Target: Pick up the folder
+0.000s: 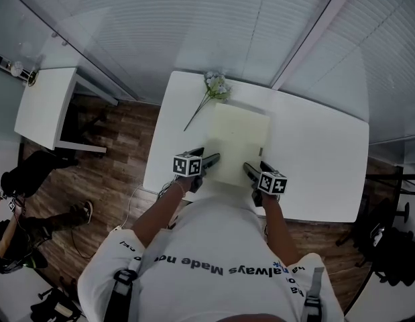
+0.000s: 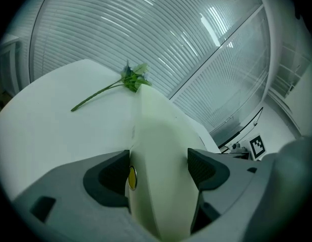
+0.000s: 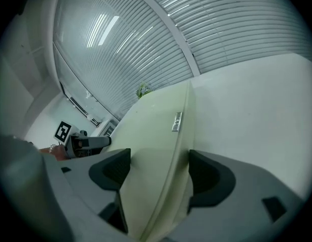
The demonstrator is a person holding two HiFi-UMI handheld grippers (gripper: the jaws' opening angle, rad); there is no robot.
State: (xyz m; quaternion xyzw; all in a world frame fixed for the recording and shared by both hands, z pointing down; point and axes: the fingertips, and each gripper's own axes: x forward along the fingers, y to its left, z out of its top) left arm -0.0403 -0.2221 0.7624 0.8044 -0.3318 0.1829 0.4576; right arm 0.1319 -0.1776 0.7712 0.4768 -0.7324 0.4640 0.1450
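Pale plastic or card, the folder (image 1: 238, 143) lies flat mid-tabletop (image 1: 321, 153); we judge it light, smooth and rather bendy. Left gripper (image 1: 210, 161) at its 7 o'clock corner and right gripper (image 1: 251, 170) at 5 have jaws wide, straddling the near edge unsqueezed; those corners suit our grip

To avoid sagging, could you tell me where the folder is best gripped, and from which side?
Take the folder by its near edge, one gripper towards each near corner, from the near side. It is broad and flat, so two spaced grips should keep it level; the flower crowds the far corner. The left gripper and right gripper straddle the near edge, jaws open.
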